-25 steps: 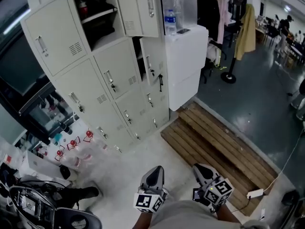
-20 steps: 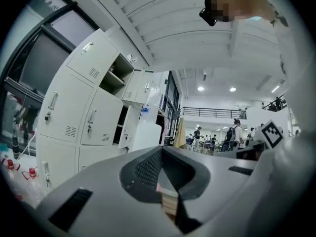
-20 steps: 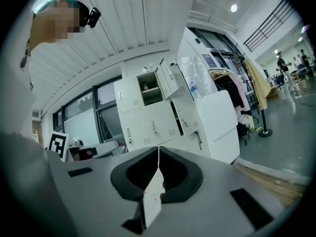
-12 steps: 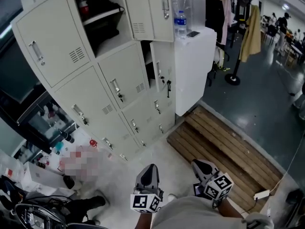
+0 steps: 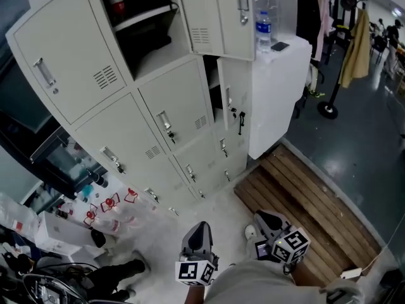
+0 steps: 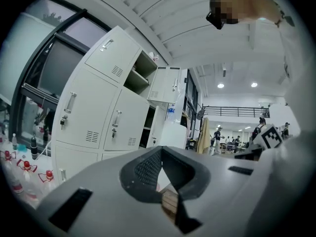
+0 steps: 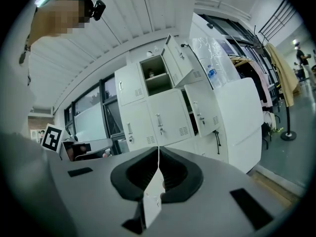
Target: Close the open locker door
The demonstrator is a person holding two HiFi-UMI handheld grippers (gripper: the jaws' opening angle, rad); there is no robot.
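Observation:
A bank of pale grey lockers (image 5: 126,125) stands ahead. The top-row door (image 5: 228,11) hangs wide open, showing a shelf with dark things inside; it also shows as the open door (image 7: 178,58) and the open door (image 6: 168,84). One row down, a second door (image 5: 229,103) with keys hanging from it stands ajar. My left gripper (image 5: 199,234) and right gripper (image 5: 268,224) are held low and close to my body, far from the lockers. In the gripper views the left gripper (image 6: 161,149) and right gripper (image 7: 158,152) are shut on nothing.
A white cabinet (image 5: 281,94) beside the lockers carries a water bottle (image 5: 264,29). A wooden pallet (image 5: 310,195) lies on the floor to the right. Small bottles and bags (image 5: 107,201) crowd the floor at left. A coat stand (image 5: 351,49) is at far right.
The lockers have grown larger and slid right in the head view as I came closer. Both grippers stay low and shut.

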